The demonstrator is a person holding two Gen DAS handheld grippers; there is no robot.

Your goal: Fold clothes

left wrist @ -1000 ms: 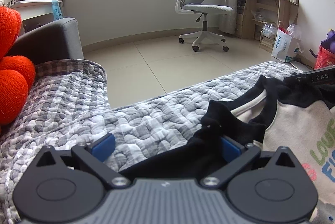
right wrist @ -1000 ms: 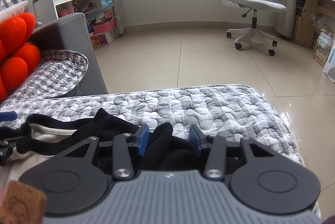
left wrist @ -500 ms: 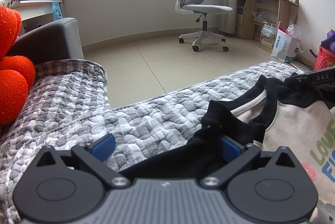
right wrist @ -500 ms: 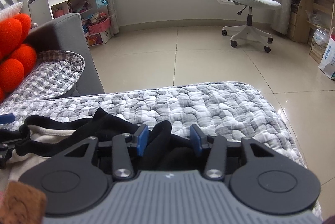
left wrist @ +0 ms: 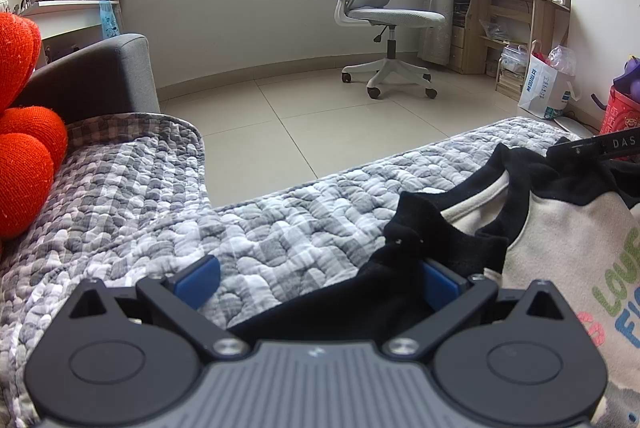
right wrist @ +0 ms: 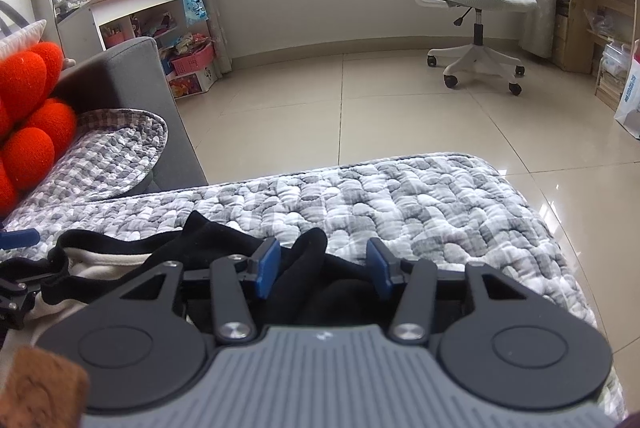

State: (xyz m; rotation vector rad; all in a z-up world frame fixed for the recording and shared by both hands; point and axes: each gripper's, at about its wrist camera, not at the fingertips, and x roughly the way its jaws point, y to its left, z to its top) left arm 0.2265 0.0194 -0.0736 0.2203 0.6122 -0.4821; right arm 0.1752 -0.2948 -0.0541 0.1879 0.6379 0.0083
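Observation:
A cream sweatshirt (left wrist: 568, 252) with black sleeves, black collar and coloured letters lies on the grey checked quilt (left wrist: 288, 228). In the left wrist view my left gripper (left wrist: 318, 284) stands open wide; a black sleeve (left wrist: 360, 304) lies between its blue pads, against the right one only. In the right wrist view my right gripper (right wrist: 323, 268) is opening; a fold of black sleeve (right wrist: 310, 260) sits between its pads, apart from the right pad. The right gripper's tip (left wrist: 592, 148) shows at the garment's far side, and the left gripper's blue fingertip (right wrist: 20, 238) at the left edge.
Red round cushions (left wrist: 24, 156) and a grey sofa arm (left wrist: 100, 76) stand at the left. Beyond the quilt's far edge (right wrist: 360, 168) is tiled floor with a grey office chair (left wrist: 380, 12). A wooden desk (left wrist: 516, 12) and a white bag (left wrist: 544, 88) are at the right.
The right gripper's pads have moved a little further apart around the black fold, and its view has rolled slightly. The left gripper and the sweatshirt look the same.

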